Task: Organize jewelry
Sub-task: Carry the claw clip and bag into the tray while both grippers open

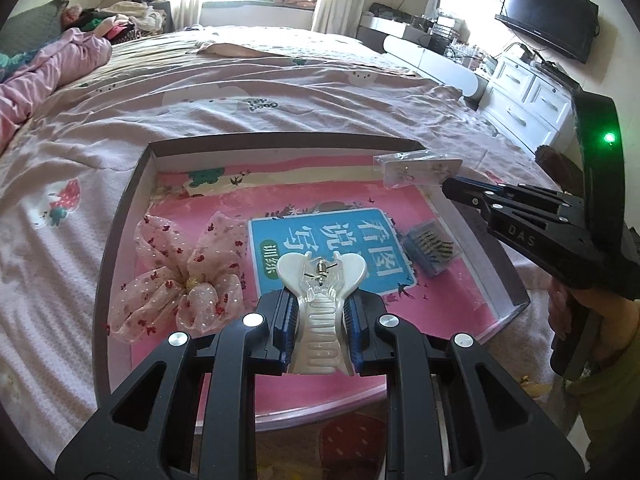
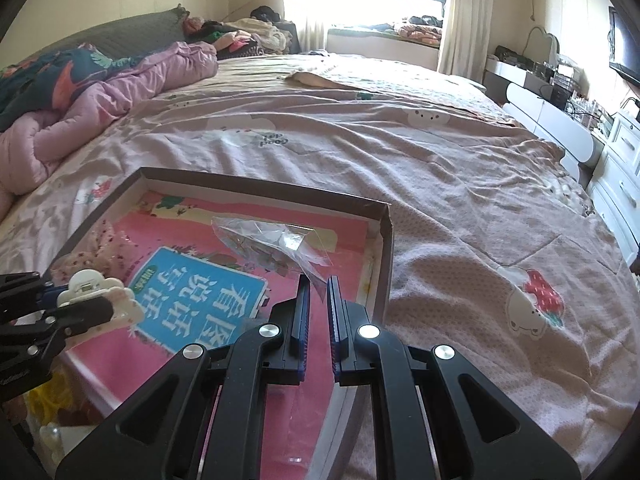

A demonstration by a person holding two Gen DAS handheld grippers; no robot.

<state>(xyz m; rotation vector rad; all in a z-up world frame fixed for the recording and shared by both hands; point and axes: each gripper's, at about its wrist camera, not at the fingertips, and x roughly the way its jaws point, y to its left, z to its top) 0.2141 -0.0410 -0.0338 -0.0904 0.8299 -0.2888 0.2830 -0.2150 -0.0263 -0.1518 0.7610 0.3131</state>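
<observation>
- Step in hand, as I judge it: both grippers carry one item each over the box (image 1: 120, 216), about to set them inside.
- Left gripper (image 1: 322, 316): fingers closed on a white hair claw (image 1: 322, 280), clamped at its toothed body; the winged handles and metal spring point forward. The claw hangs above the box's near half.
- Right gripper (image 2: 318, 312): fingers nearly together, pinching the corner of a clear plastic bag (image 2: 276, 246); the bag sticks out over the box's far right corner. Small earrings seem to sit inside; too small to be sure.
- Already lying in the box: a sheer pink bow (image 1: 180, 280) with red dots at left, and a small blue box of pins (image 1: 430, 246) at right, on a glossy pink book cover (image 1: 328, 248).
- Next move calls for lowering each item into a bare patch before letting go: claw between bow and pin box, bag toward the far right corner.
- Materials: claw is hard, smooth, pearly plastic; bag thin, crinkly, floppy; bow soft gauze; box stiff cardboard on a rumpled bed (image 2: 440, 168).
</observation>
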